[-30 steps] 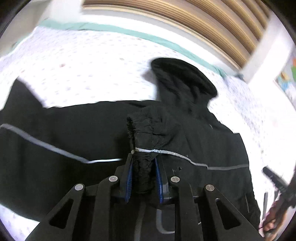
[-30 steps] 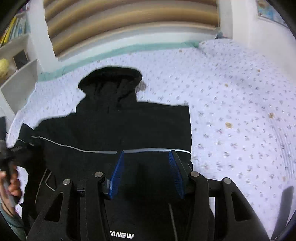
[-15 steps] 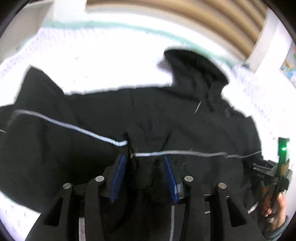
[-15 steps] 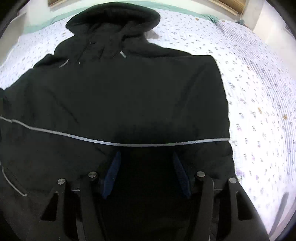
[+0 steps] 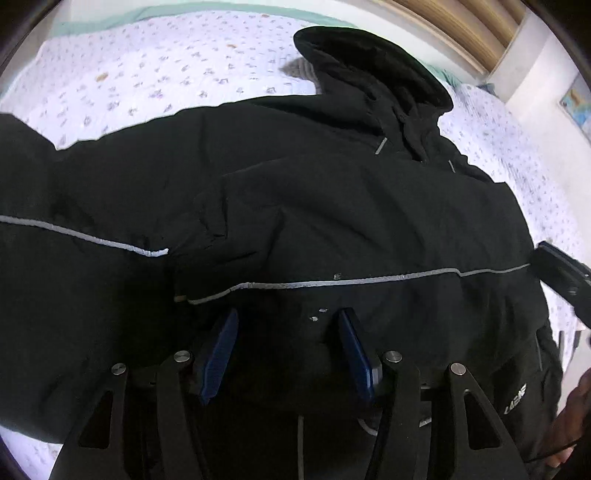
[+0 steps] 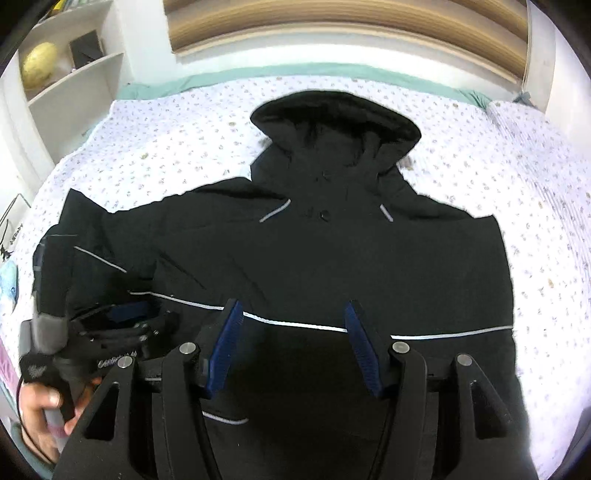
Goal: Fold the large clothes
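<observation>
A black hooded jacket [image 5: 332,206] with a thin grey reflective stripe lies flat on the bed, hood pointing away; it also fills the right wrist view [image 6: 332,258]. One sleeve [image 5: 236,236] lies folded across the chest. My left gripper [image 5: 288,328] is open and empty, just above the jacket's front below the stripe. My right gripper [image 6: 295,325] is open and empty above the jacket's lower middle. The left gripper also shows at the left of the right wrist view [image 6: 122,314].
The bed has a white sheet [image 6: 535,177] with small flower print and a green edge at the far side. A wooden slatted headboard [image 6: 332,22] stands behind. White shelves [image 6: 66,74] are at the left.
My left gripper has opened and let go of the sleeve cuff, which now lies across the jacket's chest. My right gripper has pulled back and up, still open.
</observation>
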{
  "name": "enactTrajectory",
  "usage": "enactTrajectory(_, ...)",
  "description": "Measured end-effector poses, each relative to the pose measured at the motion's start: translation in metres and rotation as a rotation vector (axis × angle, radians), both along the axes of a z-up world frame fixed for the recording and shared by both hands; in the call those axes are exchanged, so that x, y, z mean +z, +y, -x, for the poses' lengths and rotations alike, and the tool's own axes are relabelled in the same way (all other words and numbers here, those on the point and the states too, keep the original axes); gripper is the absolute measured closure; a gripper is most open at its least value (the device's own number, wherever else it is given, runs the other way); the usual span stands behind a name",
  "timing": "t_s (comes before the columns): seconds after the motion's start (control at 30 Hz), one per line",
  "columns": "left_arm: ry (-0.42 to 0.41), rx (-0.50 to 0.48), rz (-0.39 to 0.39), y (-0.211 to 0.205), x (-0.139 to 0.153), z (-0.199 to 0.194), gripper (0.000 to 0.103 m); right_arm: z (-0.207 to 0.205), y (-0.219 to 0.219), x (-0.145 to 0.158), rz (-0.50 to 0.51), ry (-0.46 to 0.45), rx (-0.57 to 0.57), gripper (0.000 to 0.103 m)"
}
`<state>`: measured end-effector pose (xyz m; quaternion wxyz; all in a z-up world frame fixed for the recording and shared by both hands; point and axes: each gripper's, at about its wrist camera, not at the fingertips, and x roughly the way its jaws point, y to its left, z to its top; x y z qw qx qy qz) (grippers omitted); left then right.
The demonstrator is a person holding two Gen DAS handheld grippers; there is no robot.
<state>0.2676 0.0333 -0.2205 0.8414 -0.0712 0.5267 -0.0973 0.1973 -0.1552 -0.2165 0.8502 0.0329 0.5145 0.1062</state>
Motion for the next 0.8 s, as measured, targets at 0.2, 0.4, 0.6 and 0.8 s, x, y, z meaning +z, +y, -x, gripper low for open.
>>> enactTrajectory(0.2,-0.06,-0.028,-0.011,0.003,0.005,0.008,0.046,-0.012,0.01,-0.059,0.111,0.082,-0.052,0.042)
enactTrajectory(0.4,-0.21,-0.098,0.033,0.019,0.052,0.054,0.045,0.0,0.01,-0.083,0.119,-0.009,-0.034,0.039)
enactTrajectory(0.6,-0.384,0.076,0.08,0.116,0.118,0.099,0.043,0.005,0.008,-0.083,0.103,-0.033,-0.041,0.037)
enactTrajectory(0.8,-0.39,0.49,0.047,0.273,0.116,0.127,0.042,0.006,0.008,-0.082,0.102,-0.043,-0.045,0.034)
